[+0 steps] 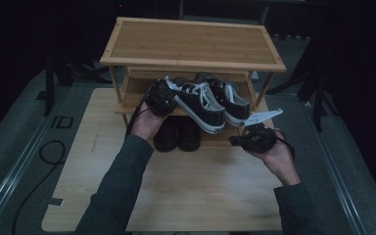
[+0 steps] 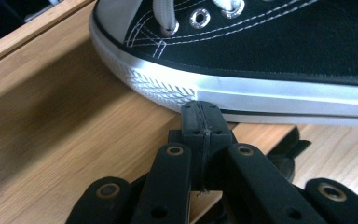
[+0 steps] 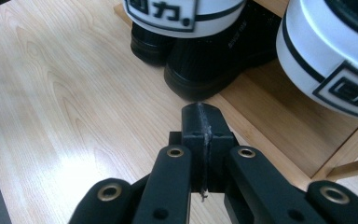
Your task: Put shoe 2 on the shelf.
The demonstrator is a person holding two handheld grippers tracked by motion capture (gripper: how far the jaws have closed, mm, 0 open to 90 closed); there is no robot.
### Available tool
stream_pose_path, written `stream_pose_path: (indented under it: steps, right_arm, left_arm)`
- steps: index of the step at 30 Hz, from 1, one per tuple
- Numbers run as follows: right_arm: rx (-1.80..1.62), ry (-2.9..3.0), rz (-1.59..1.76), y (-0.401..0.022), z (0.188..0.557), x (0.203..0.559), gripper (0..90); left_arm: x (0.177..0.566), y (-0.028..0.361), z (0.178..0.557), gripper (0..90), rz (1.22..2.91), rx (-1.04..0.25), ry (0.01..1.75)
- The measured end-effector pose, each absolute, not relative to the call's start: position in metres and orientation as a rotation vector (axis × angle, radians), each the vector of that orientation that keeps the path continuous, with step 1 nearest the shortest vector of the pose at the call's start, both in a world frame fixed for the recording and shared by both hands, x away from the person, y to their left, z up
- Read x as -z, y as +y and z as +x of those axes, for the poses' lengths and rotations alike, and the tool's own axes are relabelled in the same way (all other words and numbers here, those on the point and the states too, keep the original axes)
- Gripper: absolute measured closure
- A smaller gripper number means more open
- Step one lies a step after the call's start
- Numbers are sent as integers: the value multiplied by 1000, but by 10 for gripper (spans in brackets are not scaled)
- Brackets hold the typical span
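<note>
Two sneakers [image 1: 200, 103] already up on the rack's [image 1: 191, 44] middle shelf, heels sticking out over the edge, so probably just nudging them in left. Left hand-held gripper [image 2: 200, 109] clenched on nothing, tip right against the left sneaker's sole. Right hand-held gripper [image 3: 200, 112] clenched too, empty, over the desk [image 1: 176, 196]. Right gripper view gets heel logos and black shoes [image 3: 205, 60] underneath, barely visible from above.

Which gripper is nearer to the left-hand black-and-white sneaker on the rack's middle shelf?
Left. The left gripper, jaws shut, sits right at the side of the left-hand sneaker, its tips at the white sole edge. The right gripper, also shut, hangs lower over the table, off the shelf's right front corner.
</note>
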State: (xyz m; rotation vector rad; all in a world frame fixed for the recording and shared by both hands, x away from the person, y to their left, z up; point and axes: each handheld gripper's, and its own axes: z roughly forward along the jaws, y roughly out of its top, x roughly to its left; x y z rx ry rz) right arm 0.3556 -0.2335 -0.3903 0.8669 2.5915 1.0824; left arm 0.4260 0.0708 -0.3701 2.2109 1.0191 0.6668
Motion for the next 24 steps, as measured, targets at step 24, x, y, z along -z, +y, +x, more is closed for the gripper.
stream_pose_path:
  steps: [24]
  right_arm:
    - [-1228,2586,675,-206,348,373,897]
  left_arm:
    - [370,77,435,900,2221,-658,1072]
